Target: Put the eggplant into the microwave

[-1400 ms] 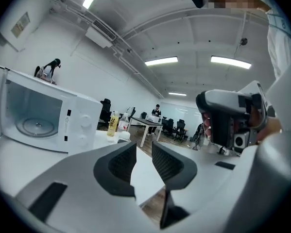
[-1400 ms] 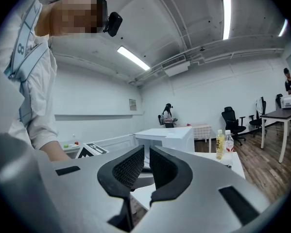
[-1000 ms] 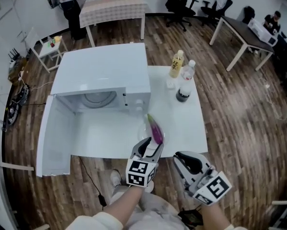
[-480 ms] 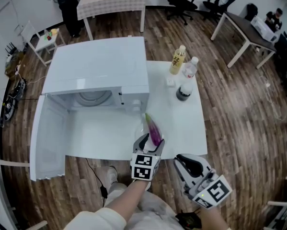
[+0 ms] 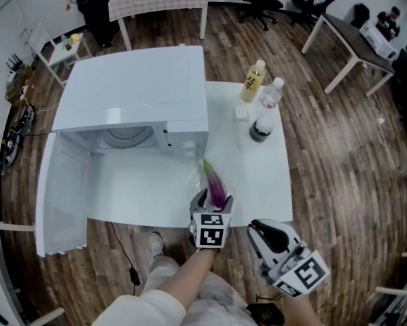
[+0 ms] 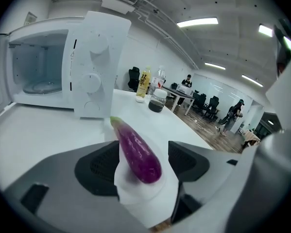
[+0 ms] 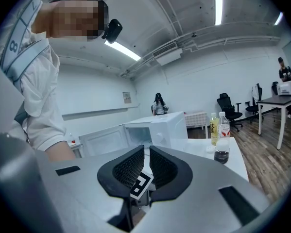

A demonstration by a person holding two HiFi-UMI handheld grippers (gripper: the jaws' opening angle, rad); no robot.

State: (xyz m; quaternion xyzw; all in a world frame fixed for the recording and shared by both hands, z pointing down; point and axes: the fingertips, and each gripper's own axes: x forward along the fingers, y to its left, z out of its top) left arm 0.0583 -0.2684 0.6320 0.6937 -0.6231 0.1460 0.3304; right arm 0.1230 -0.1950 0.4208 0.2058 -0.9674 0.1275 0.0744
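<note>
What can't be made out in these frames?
- Eggplant near end: head view, behind the left gripper, whose jaws are opening around it.
- Microwave cavity: head view, mostly under its own top.
- Yellow drink bottle label: every view, too small.
- Microwave dials markings: left gripper view, too faint.

Nothing legible; print on the yellow bottle (image 5: 253, 81) is too small

We find microwave (image 5: 132, 94) on table (image 5: 261, 182), left side | eggplant (image 5: 215, 184) on table before microwave's right end, near front edge | bottles (image 5: 253, 81) behind eggplant, right of microwave
</note>
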